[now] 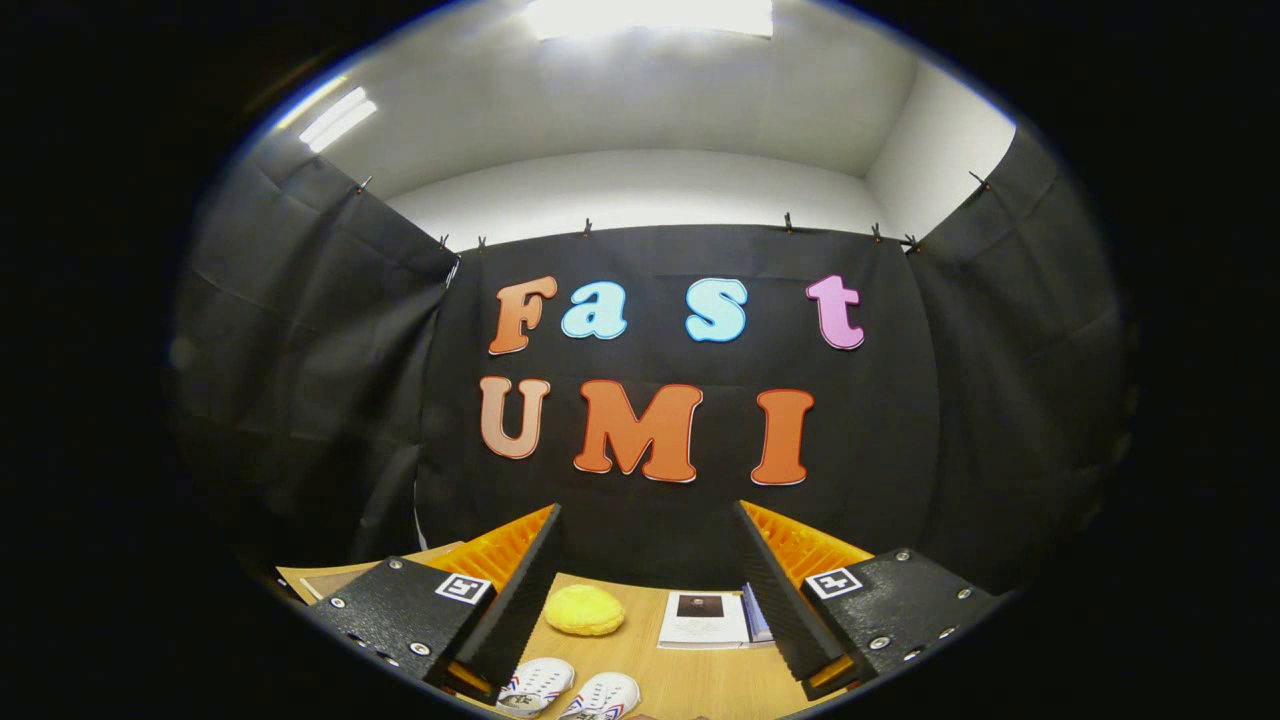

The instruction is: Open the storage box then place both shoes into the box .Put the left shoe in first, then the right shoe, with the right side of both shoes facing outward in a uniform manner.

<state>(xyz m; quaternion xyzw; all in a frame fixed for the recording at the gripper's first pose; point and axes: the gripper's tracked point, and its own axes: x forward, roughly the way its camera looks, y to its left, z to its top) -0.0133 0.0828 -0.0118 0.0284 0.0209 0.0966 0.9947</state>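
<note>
Fingers of the gripper (650, 600) rise from the bottom of the view, spread wide apart and holding nothing, pointing at the black cloth wall rather than down at the work.

Nearest, at about 6 o'clock and just below the gap between the fingers, two small white shoes with striped sides lie side by side on the wooden table (690, 680) — one shoe (538, 686) beside the left finger, the other shoe (604, 696) just to its right, the pair touching or nearly so. Which is the left shoe and which the right cannot be told from here.

A little farther, between the fingers toward 11 o'clock of the shoes, sits a soft yellow puff-like object (584, 609). At about 1 o'clock of the shoes, close against the right finger, lies a white booklet (703, 620) with a dark square picture on its cover.

Judging by this, the task has hardly begun: both shoes are out on the table, untouched, and opening the storage box and loading the shoes all remain.

Nothing lies between the fingers and the shoes; the yellow object and booklet sit beyond them — clutter rather than obstacles.
</note>
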